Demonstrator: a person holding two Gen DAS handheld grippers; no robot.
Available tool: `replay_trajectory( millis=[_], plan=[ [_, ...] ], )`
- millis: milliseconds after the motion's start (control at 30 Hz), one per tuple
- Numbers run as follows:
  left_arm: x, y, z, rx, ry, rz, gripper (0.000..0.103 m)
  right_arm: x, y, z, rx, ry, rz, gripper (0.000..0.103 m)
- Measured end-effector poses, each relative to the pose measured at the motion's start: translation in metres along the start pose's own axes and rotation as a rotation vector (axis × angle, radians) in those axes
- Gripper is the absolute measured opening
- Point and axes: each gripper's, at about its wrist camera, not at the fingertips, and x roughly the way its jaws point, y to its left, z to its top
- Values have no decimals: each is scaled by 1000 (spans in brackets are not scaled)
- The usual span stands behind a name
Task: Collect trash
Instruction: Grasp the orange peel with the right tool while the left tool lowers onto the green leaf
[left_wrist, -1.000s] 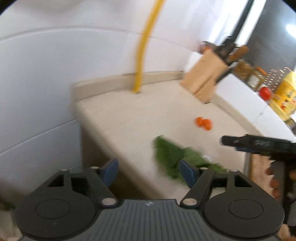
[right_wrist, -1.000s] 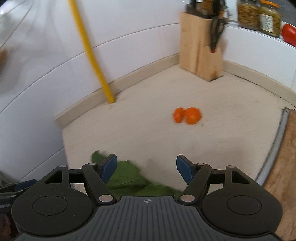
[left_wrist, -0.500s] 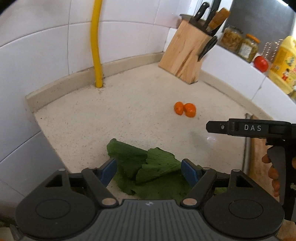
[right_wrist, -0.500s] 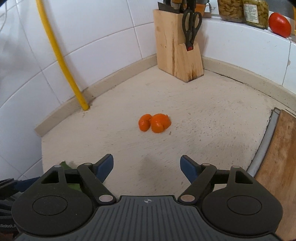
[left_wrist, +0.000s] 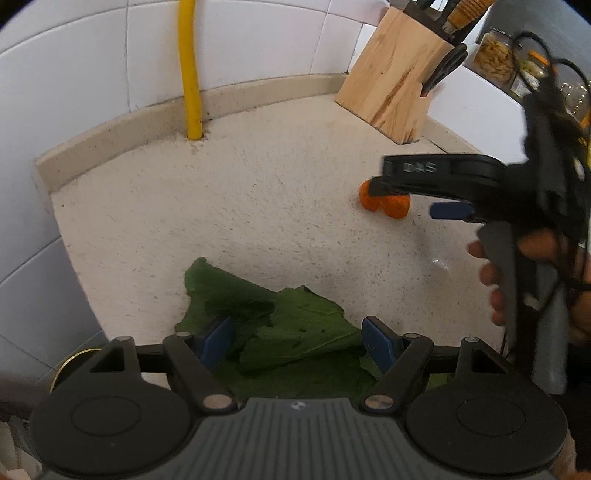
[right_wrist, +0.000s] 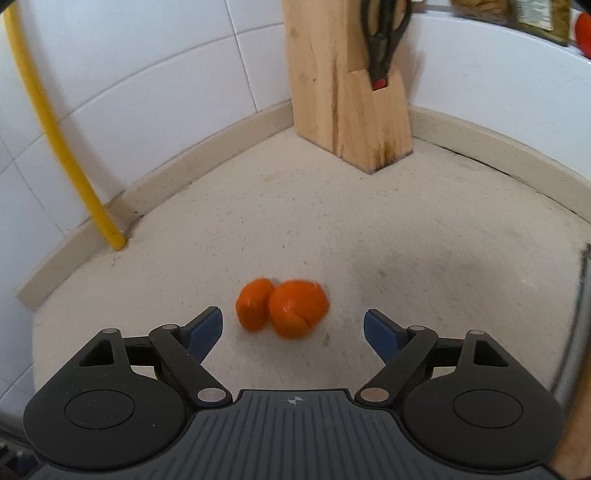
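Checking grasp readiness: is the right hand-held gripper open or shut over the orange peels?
Open. The right hand-held gripper has its blue fingertips spread wide, orange peels just ahead between them, untouched.

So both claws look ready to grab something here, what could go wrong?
The orange peel lies in two loose pieces, so the open right gripper might close on one and push the other away. The green leaves lie flat and overlapping at the counter edge, so the open left gripper may pinch only one layer or slide some off.
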Motion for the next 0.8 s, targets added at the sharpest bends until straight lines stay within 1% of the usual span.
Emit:
replay_trajectory(
  millis=[67,100,167,200,233,267,333,367,400,433,533,633,667,700,800],
  plan=[
    [5,-3,1,3,10,-1,71,9,3,2,-3,3,-27,88],
    [7,-4,0,8,14,0,71,14,4,2,-4,9,-30,87],
    [9,-6,-1,23,17,5,71,18,7,3,-29,-6,-52,82],
    [9,-6,-1,27,15,4,71,19,9,3,-43,-11,-59,76],
    [9,-6,-1,28,16,2,72,18,11,3,-54,-13,-63,64],
    [9,-5,-1,25,16,-1,72,17,11,3,-61,-9,-59,60],
    [9,-5,-1,25,12,-6,72,14,10,1,-73,0,-53,46],
    [9,-5,-2,30,9,-6,72,12,9,0,-78,3,-46,42],
    [9,-6,-3,37,7,-5,72,9,7,-2,-79,7,-36,33],
    [9,-7,-3,43,6,-4,72,6,5,-4,-72,13,-22,28],
    [10,-6,-2,43,7,-12,72,-1,-1,-10,-62,17,-1,24],
    [11,-3,0,34,5,-26,70,-9,-2,-13,-67,6,25,22],
    [10,-3,0,37,0,-30,65,-13,-3,-13,-67,-2,35,22],
    [10,-3,0,42,-4,-31,63,-17,-4,-14,-70,-11,44,22],
    [11,-1,1,36,-4,-38,62,-25,-8,-16,-72,-19,53,21]
  ],
)
